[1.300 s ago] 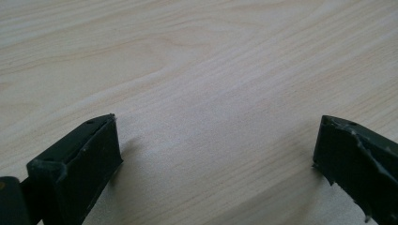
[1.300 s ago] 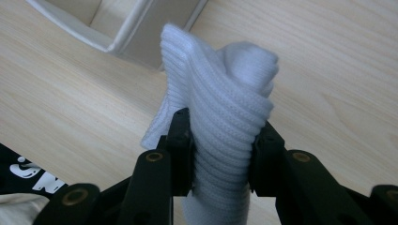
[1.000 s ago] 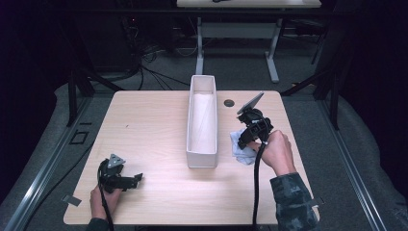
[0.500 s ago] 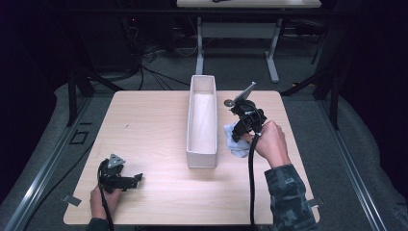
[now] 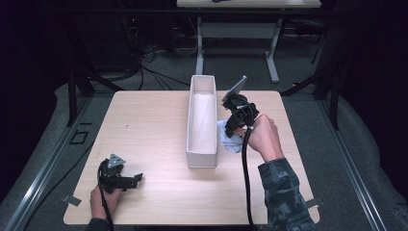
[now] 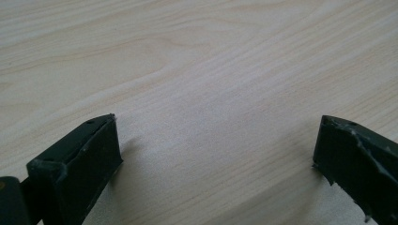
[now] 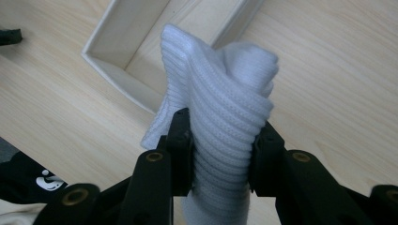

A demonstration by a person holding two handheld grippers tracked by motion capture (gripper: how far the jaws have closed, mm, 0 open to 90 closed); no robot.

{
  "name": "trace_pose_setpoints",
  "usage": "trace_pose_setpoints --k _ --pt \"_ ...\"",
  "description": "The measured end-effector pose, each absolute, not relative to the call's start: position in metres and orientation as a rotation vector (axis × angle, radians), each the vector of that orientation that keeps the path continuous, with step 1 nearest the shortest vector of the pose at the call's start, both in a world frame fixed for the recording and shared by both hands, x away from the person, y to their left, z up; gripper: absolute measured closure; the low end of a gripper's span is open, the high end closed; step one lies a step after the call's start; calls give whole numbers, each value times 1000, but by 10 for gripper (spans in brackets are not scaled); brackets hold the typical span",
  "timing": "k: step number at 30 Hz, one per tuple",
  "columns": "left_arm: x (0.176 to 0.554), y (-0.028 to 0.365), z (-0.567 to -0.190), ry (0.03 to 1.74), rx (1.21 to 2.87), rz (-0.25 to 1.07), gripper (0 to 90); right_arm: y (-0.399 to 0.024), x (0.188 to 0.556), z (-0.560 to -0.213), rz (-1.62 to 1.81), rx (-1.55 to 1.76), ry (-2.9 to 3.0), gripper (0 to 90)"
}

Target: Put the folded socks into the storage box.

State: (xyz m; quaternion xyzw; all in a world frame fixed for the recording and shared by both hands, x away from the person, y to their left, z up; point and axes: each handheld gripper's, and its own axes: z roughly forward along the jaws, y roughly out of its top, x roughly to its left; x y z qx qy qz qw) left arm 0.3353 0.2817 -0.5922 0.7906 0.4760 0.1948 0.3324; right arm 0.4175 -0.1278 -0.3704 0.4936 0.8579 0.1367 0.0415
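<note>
The right gripper (image 5: pixel 234 126) is moving closer to the long white box (image 5: pixel 202 120) than it was a moment ago, and it is lifting the white sock (image 7: pixel 220 122) up off the wooden table (image 5: pixel 149 115). Its jaws are squeezing the sock in the middle, and the sock is hanging just beside the box, above the table. The right hand (image 5: pixel 263 137) is tipping the gripper down. The left gripper (image 5: pixel 126 180) is staying low near the table's front corner, with its jaws wide apart and holding nothing. Dark grey floor is showing around the table.
</note>
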Motion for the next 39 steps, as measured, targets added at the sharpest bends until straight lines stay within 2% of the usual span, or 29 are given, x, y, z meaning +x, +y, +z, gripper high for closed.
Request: trace_pose_setpoints --k 39 --pt "335 282 -592 1244 2065 509 7 -76 447 -381 453 1494 2681 666"
